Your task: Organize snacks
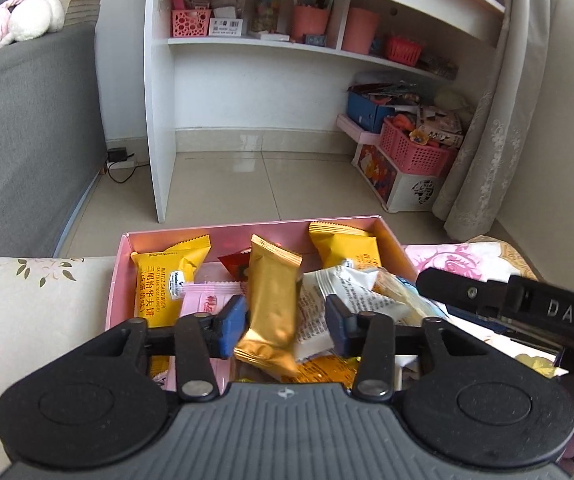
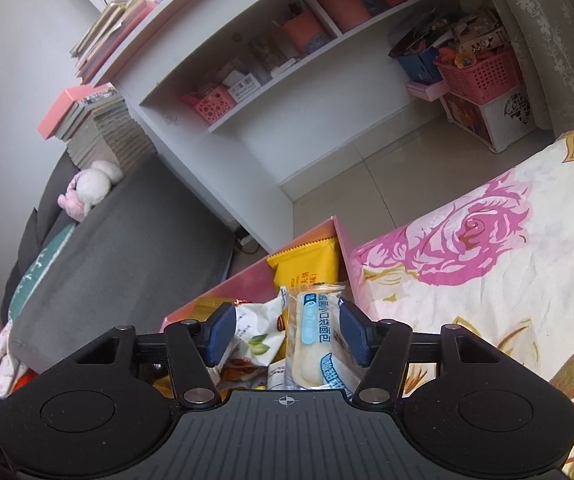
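Both tools are poised over the pink box of snacks. The left hand-held gripper is seen with its blue pads apart, and between them a gold wrapper is framed — its long axis runs straight ahead from the gripper, the far crimped end tilted up and away, the near end drooping toward the gripper body. No firm clamp can be read; a gap shows on the right pad's side. The right hand-held gripper is likewise spread, with a clear-wrapped bread roll lying lengthwise between the fingers, pointing forward, nearer the right pad.

For a clean pick, the pads are best closed across the short width at mid-length (not on the slippery crimped ends), and squeezed gently — foil slides, bread squashes. A white nut packet just left of the roll is best left undisturbed.
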